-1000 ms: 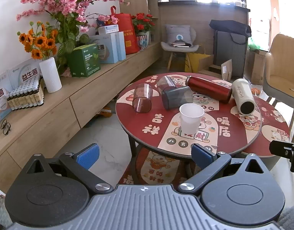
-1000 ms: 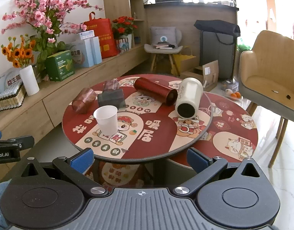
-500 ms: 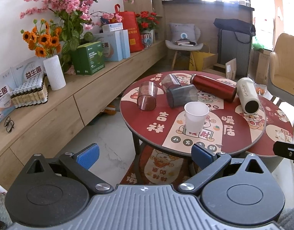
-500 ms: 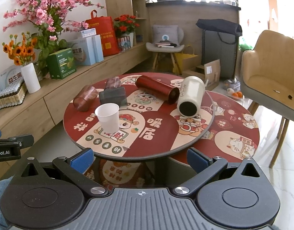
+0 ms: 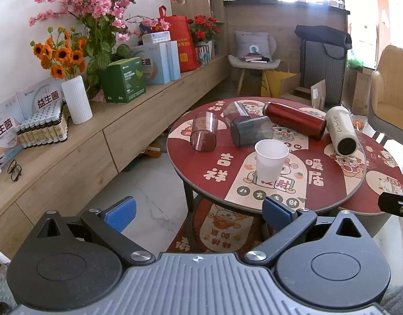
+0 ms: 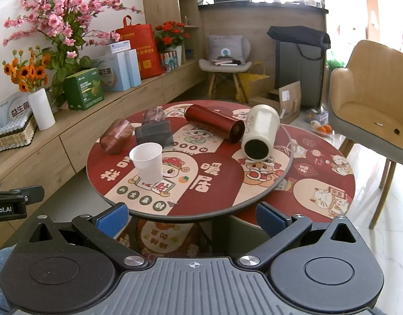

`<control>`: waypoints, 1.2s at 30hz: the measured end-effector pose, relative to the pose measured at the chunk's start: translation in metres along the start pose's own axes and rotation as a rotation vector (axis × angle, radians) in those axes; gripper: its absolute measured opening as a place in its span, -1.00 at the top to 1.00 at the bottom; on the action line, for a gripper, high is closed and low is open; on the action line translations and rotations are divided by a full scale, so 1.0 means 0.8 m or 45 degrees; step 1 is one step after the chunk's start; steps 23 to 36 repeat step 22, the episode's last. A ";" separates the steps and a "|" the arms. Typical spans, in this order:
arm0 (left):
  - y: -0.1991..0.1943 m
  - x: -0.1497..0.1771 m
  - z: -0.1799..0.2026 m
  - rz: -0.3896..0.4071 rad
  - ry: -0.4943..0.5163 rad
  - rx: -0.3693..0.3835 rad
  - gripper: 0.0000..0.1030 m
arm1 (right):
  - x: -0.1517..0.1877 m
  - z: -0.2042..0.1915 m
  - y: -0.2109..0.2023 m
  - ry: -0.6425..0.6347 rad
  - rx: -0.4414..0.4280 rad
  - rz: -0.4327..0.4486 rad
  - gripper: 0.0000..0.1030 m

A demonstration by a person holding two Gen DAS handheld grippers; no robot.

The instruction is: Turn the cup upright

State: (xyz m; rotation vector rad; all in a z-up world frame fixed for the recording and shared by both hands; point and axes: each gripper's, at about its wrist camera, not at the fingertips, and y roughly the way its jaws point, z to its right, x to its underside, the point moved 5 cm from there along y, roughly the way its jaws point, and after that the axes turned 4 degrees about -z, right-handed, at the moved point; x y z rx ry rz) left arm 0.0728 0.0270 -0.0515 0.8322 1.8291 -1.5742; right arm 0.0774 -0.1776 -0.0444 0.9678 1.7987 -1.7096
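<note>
A white paper cup [image 5: 270,159] [image 6: 147,162] stands upright near the front of the round red table [image 5: 330,186] [image 6: 217,199]. On their sides lie a brown tinted cup [image 5: 203,135] [image 6: 116,136], a grey tinted cup [image 5: 251,130] [image 6: 154,132], a clear cup [image 5: 234,109] [image 6: 153,114], a red flask [image 5: 296,120] [image 6: 214,123] and a cream tumbler [image 5: 341,131] [image 6: 260,132]. My left gripper [image 5: 199,211] and right gripper [image 6: 192,216] are open and empty, held short of the table's front edge.
A long wooden sideboard [image 5: 83,136] with flower vases and boxes runs along the left. A lower red table [image 6: 330,183] sits to the right, a beige armchair [image 6: 372,99] beyond it. A grey chair [image 5: 254,60] stands at the back.
Both grippers have drawn back and to the left from the table; the table appears further right in both views. Nothing on the table has moved.
</note>
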 end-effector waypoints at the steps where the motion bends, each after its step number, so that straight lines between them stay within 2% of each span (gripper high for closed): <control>1: 0.000 0.000 0.000 0.001 -0.001 -0.003 -1.00 | 0.000 0.000 0.000 0.000 0.000 0.000 -0.99; 36: -0.008 -0.001 -0.005 0.018 -0.027 -0.024 -1.00 | 0.003 0.009 -0.004 0.017 0.010 0.012 -0.99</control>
